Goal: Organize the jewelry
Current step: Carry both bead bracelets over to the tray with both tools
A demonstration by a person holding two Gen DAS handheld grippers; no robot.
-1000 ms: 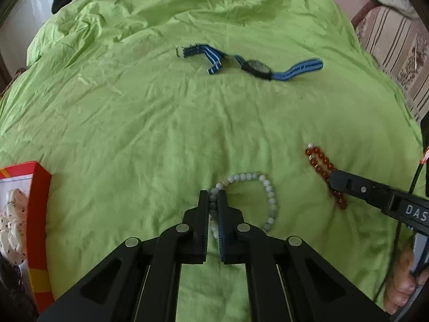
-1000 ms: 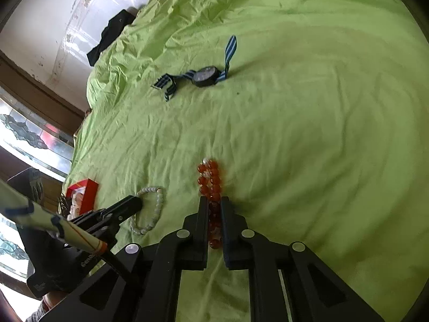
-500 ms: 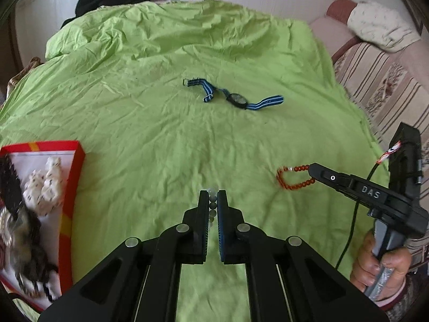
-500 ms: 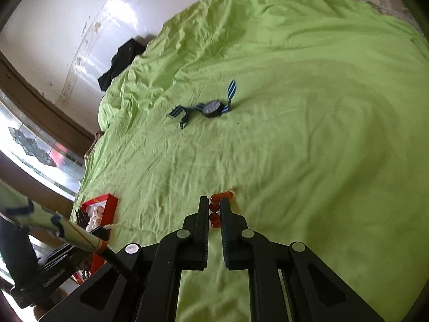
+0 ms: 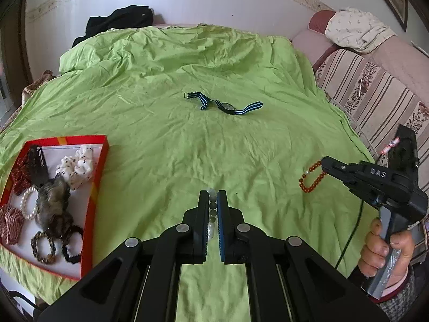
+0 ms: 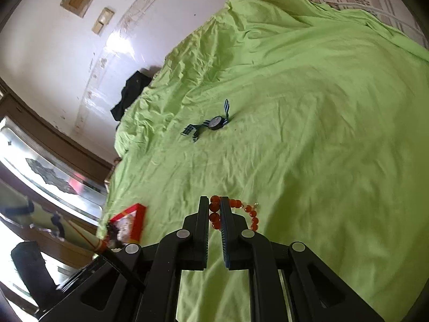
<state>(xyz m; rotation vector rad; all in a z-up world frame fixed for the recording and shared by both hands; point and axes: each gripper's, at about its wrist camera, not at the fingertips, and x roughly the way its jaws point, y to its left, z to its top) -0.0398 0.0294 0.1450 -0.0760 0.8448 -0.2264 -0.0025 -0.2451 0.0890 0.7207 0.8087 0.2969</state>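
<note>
My left gripper (image 5: pixel 212 197) is shut on a pale green bead bracelet (image 5: pixel 212 209), which hangs between its fingers above the green bedsheet (image 5: pixel 166 139). My right gripper (image 6: pixel 214 204) is shut on an orange-red bead bracelet (image 6: pixel 214 216); the same bracelet (image 5: pixel 311 178) dangles as a loop from that gripper (image 5: pixel 325 165) at the right of the left wrist view. A red-rimmed box (image 5: pixel 95 187) lies at the left with hair ties, a pearl bracelet and other pieces in it. A watch with a blue striped strap (image 5: pixel 226 106) lies flat on the sheet farther back.
A striped sofa (image 5: pixel 375 91) runs along the bed's right side. Dark clothing (image 5: pixel 120 20) lies at the bed's far end by the white wall. A hand (image 5: pixel 386 247) holds the right gripper's handle. The red-rimmed box (image 6: pixel 136 221) shows low left in the right wrist view.
Both grippers have lifted their bracelets off the sheet and drawn back and up. The watch now looks farther away, and the red-rimmed box has come fully into the left wrist view.
</note>
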